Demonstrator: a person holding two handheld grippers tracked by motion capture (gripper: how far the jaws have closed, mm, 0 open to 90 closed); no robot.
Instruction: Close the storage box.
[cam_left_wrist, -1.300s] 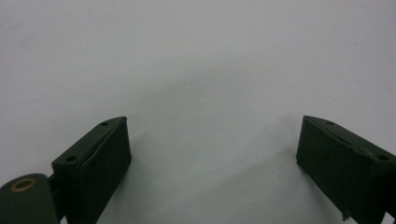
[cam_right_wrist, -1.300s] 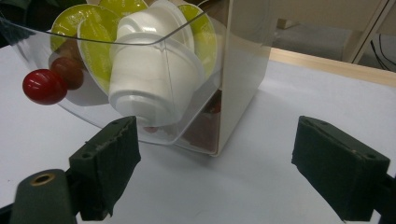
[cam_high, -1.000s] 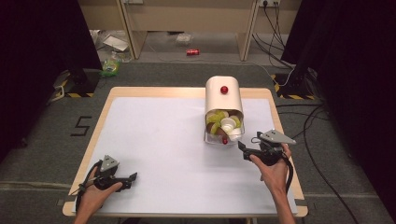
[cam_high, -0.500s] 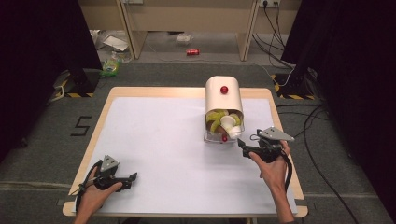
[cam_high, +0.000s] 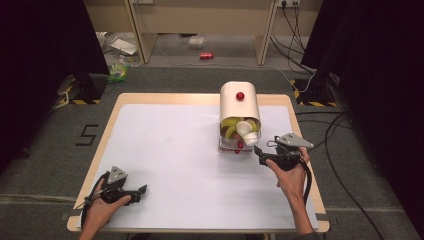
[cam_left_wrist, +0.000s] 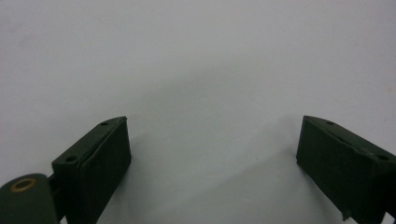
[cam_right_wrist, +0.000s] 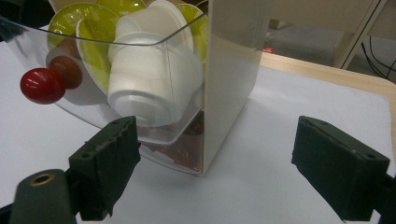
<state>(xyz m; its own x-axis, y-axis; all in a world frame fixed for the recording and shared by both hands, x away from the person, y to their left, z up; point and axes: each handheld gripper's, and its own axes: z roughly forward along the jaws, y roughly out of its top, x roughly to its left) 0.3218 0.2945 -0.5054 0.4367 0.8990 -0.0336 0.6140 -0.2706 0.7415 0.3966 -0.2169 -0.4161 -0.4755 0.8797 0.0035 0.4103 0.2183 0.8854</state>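
The right gripper (cam_high: 258, 151) is waiting wide open and holding nothing. The capsule box (cam_high: 240, 107) is sitting just ahead of it, a little to its left. The left gripper (cam_high: 141, 189), also open and empty, is resting far away.

A cream-white capsule dispenser (cam_high: 239, 102) with a rounded top and a red knob (cam_high: 240, 96) stands on the white table toward its far right. Its clear plastic drawer (cam_right_wrist: 154, 140) at the front is open toward the near edge and carries a red ball handle (cam_right_wrist: 42, 86). Inside are piled coffee capsules: white ones (cam_right_wrist: 152, 84) in front, lime-green-lidded ones (cam_right_wrist: 86, 32) behind.
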